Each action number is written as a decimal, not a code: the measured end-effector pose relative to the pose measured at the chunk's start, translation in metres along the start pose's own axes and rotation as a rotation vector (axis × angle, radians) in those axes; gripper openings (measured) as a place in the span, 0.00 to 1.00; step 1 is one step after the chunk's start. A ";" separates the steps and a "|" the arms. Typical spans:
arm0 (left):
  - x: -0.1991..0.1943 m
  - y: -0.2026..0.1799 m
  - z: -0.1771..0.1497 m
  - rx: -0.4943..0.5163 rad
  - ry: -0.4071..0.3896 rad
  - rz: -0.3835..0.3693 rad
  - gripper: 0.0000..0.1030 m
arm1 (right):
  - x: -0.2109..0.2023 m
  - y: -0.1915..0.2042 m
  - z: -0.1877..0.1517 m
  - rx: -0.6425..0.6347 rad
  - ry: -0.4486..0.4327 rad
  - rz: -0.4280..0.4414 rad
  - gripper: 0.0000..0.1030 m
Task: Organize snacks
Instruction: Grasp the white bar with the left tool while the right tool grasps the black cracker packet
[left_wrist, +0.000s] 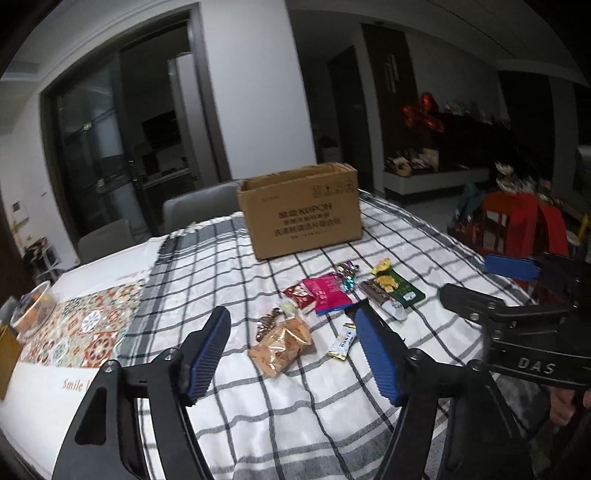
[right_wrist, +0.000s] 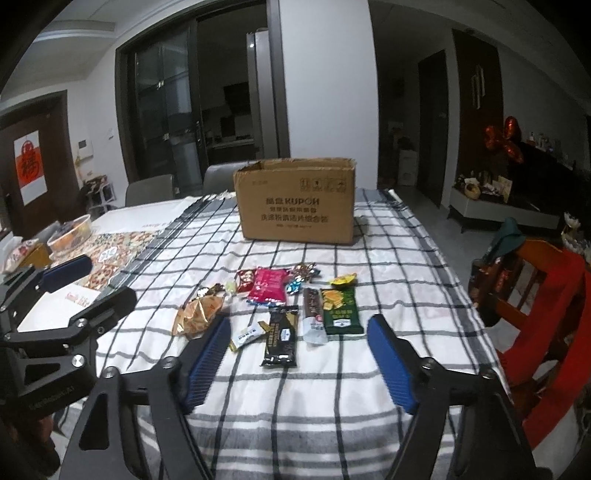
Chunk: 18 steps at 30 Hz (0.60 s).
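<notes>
**Snacks spread out in front of an open box**

On the desk (right_wrist: 388, 258), under a checked cloth (right_wrist: 332, 424): a brown cardboard box (right_wrist: 295, 206), top flaps open, standing at the far side. Just in front of the box, a bunch of snacks lying flat, well apart from both grippers.

In the snack pile, seen from the right wrist view:
- a crinkly gold bag (right_wrist: 197, 314) at the left
- a pink packet (right_wrist: 267, 286) in the middle, with a small red packet (right_wrist: 245, 278) touching its left side
- a green packet (right_wrist: 340, 310) at the right, a little yellow sweet (right_wrist: 343, 279) just behind it
- a long brown bar (right_wrist: 313, 315) right beside the green packet
- a black packet (right_wrist: 281, 336) nearest the camera
- a small white and gold stick (right_wrist: 245, 336) between the gold bag and the black packet
- shiny wrapped sweets (right_wrist: 303, 275) close to the box

Left gripper (left_wrist: 291, 354): fingers (left_wrist: 205, 354) apart, nothing between them, up above the cloth near the gold bag. Right gripper (right_wrist: 299, 358): fingers (right_wrist: 393, 362) apart too, holding nothing, pointing at the black packet.

Off to the left on the desk, a patterned mat (left_wrist: 81, 328) and a bowl (right_wrist: 72, 232). At the right side, a red chair (right_wrist: 546, 325).
</notes>
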<state>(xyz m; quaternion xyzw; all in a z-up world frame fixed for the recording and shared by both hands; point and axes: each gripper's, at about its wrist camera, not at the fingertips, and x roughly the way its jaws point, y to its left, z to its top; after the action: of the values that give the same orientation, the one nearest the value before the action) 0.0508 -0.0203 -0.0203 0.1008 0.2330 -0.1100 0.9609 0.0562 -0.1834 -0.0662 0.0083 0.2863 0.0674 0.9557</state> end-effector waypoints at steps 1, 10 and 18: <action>0.007 -0.002 -0.001 0.019 0.012 -0.023 0.61 | 0.007 0.001 0.000 -0.003 0.016 0.008 0.67; 0.056 -0.007 -0.018 0.147 0.130 -0.149 0.43 | 0.059 0.009 -0.008 -0.010 0.128 0.060 0.55; 0.091 -0.011 -0.031 0.164 0.209 -0.237 0.34 | 0.095 0.011 -0.013 -0.020 0.202 0.071 0.47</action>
<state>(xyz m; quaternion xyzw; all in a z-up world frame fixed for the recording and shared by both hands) 0.1136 -0.0382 -0.0921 0.1614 0.3324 -0.2301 0.9003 0.1270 -0.1605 -0.1282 0.0020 0.3801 0.1047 0.9190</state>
